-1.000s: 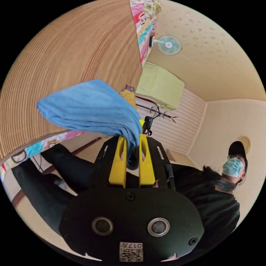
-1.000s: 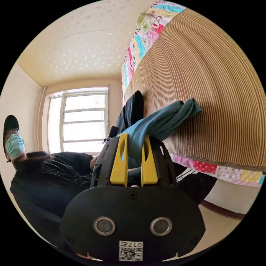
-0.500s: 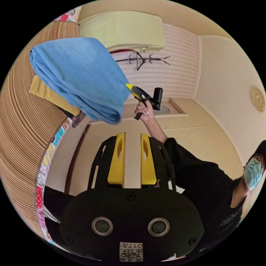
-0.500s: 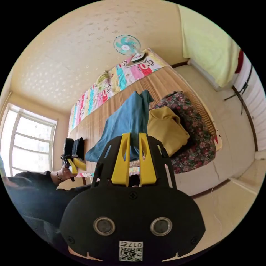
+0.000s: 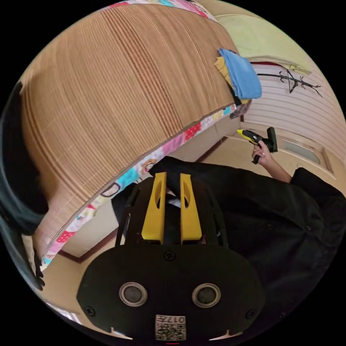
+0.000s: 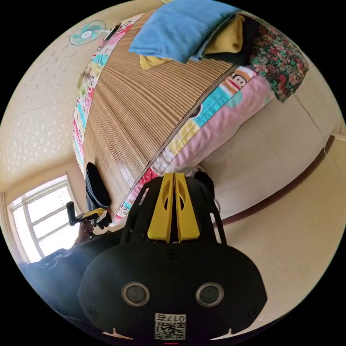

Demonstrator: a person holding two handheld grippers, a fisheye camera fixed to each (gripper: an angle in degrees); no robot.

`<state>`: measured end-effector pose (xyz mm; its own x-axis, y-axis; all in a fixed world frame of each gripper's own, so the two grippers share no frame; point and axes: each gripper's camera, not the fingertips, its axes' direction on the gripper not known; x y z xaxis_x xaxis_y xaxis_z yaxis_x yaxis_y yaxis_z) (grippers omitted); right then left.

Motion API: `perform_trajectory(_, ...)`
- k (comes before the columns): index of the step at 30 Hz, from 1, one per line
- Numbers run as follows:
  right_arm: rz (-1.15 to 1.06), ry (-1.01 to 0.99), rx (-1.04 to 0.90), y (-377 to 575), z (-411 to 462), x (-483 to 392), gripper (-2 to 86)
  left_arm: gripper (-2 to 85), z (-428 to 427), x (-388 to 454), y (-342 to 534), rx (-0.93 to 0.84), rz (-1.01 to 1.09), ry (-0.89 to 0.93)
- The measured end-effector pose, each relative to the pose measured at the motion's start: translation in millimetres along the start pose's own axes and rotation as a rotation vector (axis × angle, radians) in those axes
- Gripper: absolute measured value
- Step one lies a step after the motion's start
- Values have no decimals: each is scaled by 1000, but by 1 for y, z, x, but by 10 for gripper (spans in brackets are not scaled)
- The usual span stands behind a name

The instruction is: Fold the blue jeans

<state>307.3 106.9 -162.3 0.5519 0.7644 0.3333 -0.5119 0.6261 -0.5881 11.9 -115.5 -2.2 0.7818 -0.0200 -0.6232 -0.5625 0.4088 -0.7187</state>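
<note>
Bamboo matting (image 5: 119, 83) covers the bed where I see the folded blue jeans (image 6: 180, 27) lying atop a yellow garment (image 6: 230, 36). I have my left tongs (image 5: 171, 176) slightly parted, empty; my right tongs (image 6: 174, 176) closed together, holding nothing

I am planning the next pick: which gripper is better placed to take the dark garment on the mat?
Probably left: the left gripper is open and close to the dark garment; the right gripper is shut.

A yellow garment (image 6: 230, 36) and floral cloth (image 6: 279, 54) lie on the bamboo mat (image 6: 144, 104).
</note>
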Motion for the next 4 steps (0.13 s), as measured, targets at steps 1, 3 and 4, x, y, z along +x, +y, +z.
perform_trajectory(1,-52,5,-52,-1,26,-25,3,77,-14,-22,14,37,-64,-38)
perform_trajectory(3,-157,-14,-123,-2,55,-65,2,102,-36,-56,30,104,-180,-106)
perform_trajectory(4,-224,-1,-156,-1,68,-90,2,125,-53,-77,39,160,-253,-162)
